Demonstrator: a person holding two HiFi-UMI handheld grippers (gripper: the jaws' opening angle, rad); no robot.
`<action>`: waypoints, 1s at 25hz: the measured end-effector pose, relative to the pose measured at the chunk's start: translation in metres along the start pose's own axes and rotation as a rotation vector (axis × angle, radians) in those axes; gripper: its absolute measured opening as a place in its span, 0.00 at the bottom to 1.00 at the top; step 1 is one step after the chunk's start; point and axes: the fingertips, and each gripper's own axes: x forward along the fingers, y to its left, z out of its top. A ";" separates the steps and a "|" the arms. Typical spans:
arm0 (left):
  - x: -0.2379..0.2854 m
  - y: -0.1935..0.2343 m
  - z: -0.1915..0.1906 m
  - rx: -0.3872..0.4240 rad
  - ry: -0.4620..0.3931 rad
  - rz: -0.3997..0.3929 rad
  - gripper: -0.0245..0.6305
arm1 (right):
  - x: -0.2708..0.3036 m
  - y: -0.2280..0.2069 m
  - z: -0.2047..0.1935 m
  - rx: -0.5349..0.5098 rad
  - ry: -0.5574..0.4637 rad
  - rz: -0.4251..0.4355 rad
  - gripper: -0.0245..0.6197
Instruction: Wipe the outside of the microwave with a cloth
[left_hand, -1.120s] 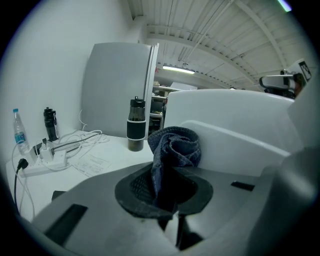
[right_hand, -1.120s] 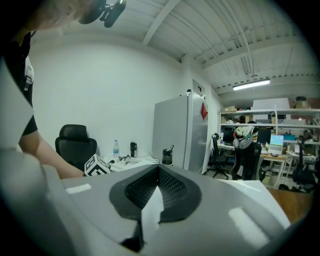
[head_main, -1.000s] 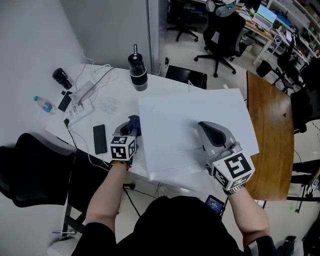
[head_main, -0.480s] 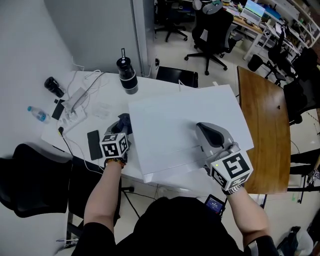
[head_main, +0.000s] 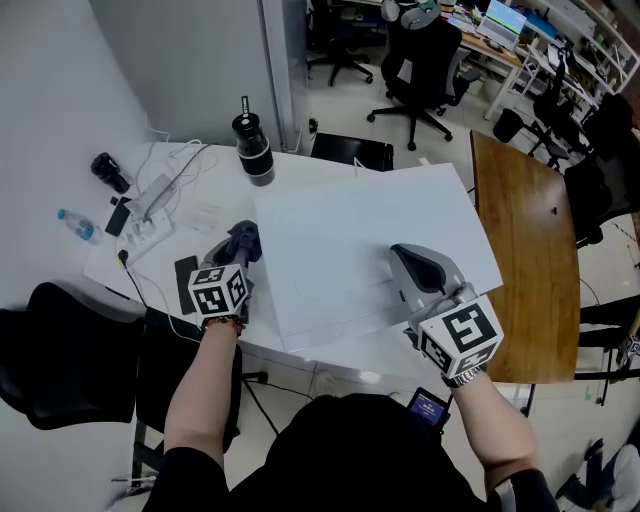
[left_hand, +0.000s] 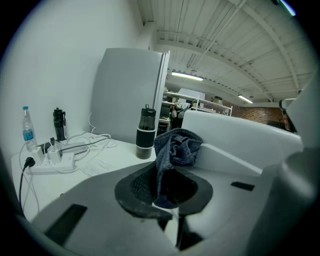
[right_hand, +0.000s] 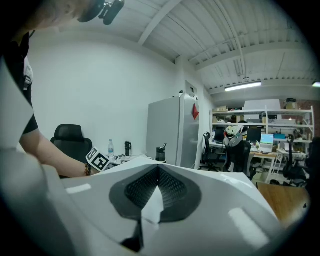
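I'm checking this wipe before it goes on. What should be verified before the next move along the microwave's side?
1. Grip: ok. The left hand-held gripper is shut on the blue cloth.
2. Cloth touching the microwave: cannot tell. It is beside the left wall, but contact is unclear.
3. Right hand-held gripper out of the way: ok. It is shut, empty and over the microwave's top.
4. Black bottle clear of the stroke: ok. It stands apart, near the far corner.
5. Phone: ok, though it lies close beneath the left hand-held gripper.
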 end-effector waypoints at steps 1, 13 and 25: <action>-0.006 -0.002 0.003 0.002 -0.009 0.002 0.11 | -0.002 0.001 0.000 0.001 0.000 0.003 0.04; -0.109 -0.046 0.049 0.046 -0.164 0.074 0.11 | -0.058 0.003 -0.011 0.020 -0.025 0.071 0.04; -0.238 -0.124 0.063 0.087 -0.285 0.187 0.11 | -0.147 -0.006 -0.019 0.020 -0.075 0.154 0.04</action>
